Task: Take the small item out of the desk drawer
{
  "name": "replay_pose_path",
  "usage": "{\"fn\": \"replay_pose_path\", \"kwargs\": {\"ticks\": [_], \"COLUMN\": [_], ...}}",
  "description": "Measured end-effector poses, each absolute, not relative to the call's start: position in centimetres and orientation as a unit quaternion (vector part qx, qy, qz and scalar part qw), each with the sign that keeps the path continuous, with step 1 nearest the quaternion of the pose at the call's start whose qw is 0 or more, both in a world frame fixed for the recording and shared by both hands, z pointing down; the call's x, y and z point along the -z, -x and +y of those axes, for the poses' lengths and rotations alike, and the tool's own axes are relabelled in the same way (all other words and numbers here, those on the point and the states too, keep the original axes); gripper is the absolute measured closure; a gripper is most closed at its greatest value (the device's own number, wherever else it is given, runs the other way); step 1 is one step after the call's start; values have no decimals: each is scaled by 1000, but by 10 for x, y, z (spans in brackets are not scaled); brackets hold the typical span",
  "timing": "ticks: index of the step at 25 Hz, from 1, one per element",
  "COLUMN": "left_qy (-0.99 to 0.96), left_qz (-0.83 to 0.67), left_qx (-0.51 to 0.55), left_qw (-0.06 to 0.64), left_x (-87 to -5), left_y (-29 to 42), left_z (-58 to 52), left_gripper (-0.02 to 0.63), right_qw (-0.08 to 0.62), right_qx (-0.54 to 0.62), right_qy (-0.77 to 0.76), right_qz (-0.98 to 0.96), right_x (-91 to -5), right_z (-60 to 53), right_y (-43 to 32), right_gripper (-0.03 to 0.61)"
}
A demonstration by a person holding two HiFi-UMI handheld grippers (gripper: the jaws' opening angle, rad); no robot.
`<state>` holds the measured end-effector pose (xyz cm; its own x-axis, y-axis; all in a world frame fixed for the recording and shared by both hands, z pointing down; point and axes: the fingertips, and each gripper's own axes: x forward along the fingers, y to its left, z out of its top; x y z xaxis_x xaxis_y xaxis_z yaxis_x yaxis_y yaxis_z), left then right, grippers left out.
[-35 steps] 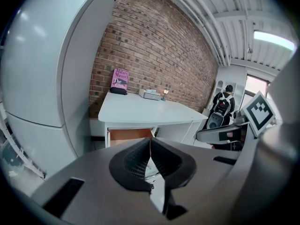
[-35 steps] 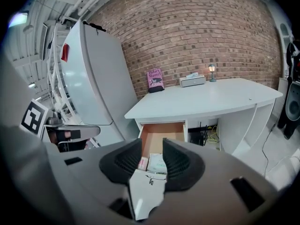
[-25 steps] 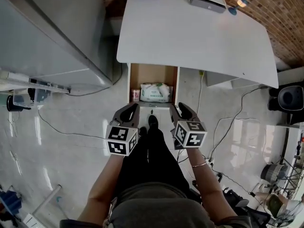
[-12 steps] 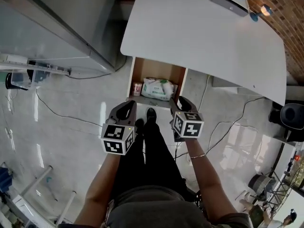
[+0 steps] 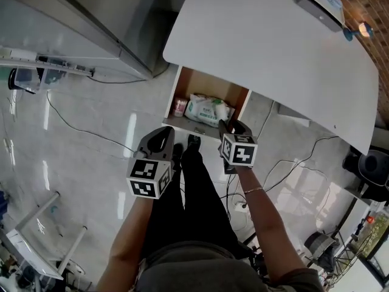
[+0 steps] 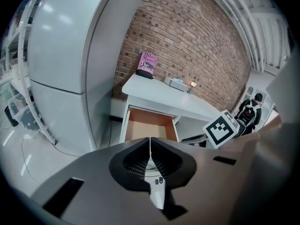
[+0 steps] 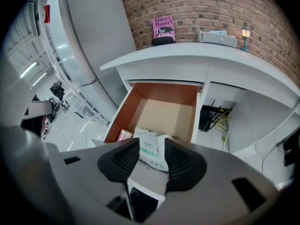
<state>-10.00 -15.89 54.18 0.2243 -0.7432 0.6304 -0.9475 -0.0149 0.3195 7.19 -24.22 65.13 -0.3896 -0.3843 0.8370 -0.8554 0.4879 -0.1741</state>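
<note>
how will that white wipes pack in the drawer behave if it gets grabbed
Probably soft and squashy: the wipes pack looks like a wrinkled, pillowy film pouch. Its smooth wrap may be a bit slippery. Lying flat in the drawer, it seems unlikely to roll or tip.

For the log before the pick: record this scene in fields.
drawer: open, under the desk
contents: wipes pack; small pink item beside it
left hand-held gripper: shut, empty
right hand-held gripper: over drawer front, jaws just opening, nothing between them, pack beyond
</note>
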Motion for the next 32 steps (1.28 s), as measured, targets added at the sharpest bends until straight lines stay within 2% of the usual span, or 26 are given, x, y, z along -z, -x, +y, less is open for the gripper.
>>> {"fn": "replay_pose_path", "kwargs": {"ticks": [12,32], "left_qy": [-666,-625], "left_qz": [-628,-655], "left_qx": [-144,-133], "left_qw": [376,404], "left_x": [-563,-587], "left_y": [105,114], "left_z": [-150,-136], "left_gripper": [589,589], "right_qw": [449,524], "right_qx": [-296,-276], "right_qy": [-356,-338], "right_qz": [-765,-731], "right_x": [-705,-763], "right_z": [-253,-266], "right_y": [-62,-62], "right_gripper": [394,330]}}
